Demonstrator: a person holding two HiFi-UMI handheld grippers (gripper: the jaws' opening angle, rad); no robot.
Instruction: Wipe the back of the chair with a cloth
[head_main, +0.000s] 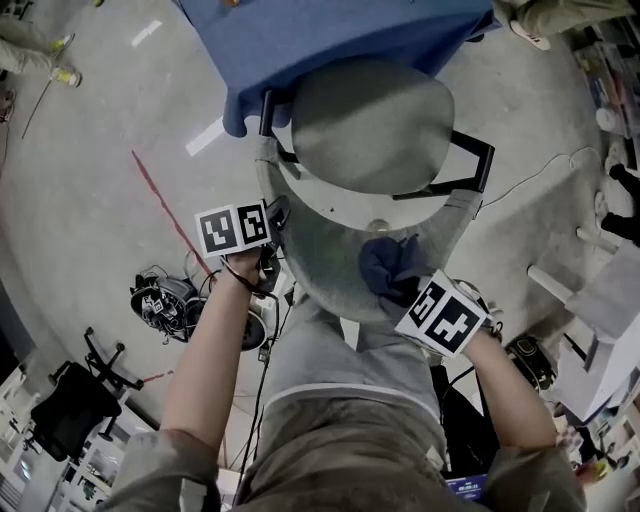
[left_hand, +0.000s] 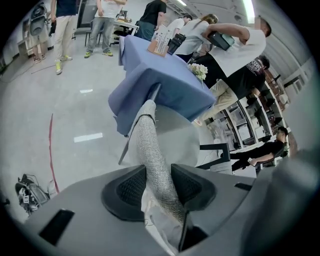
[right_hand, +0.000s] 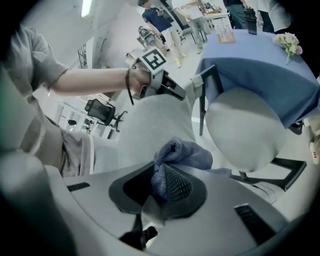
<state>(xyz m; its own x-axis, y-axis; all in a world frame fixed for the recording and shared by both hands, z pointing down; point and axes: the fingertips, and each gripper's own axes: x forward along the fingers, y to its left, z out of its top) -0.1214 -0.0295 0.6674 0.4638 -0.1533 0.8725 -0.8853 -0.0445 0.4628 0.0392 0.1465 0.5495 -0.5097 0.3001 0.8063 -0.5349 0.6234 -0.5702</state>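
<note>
The grey chair stands in front of me, its seat (head_main: 370, 120) beyond the curved mesh back (head_main: 335, 255). My left gripper (head_main: 272, 240) is shut on the back's left edge; in the left gripper view that grey woven edge (left_hand: 150, 145) runs up between the two black pads (left_hand: 131, 189). A dark blue cloth (head_main: 388, 265) lies bunched against the back's rear face, right of centre. My right gripper (head_main: 405, 292) is shut on the cloth (right_hand: 182, 154), whose free part spills over the right pad (right_hand: 177, 186). The left gripper (right_hand: 165, 85) also shows in the right gripper view.
A table under a blue cover (head_main: 330, 35) stands just beyond the chair. Cables and gear (head_main: 160, 300) lie on the floor at left, near a black office chair (head_main: 70, 405). Several people (left_hand: 235, 55) stand around the table. Shelving (head_main: 600, 320) is on the right.
</note>
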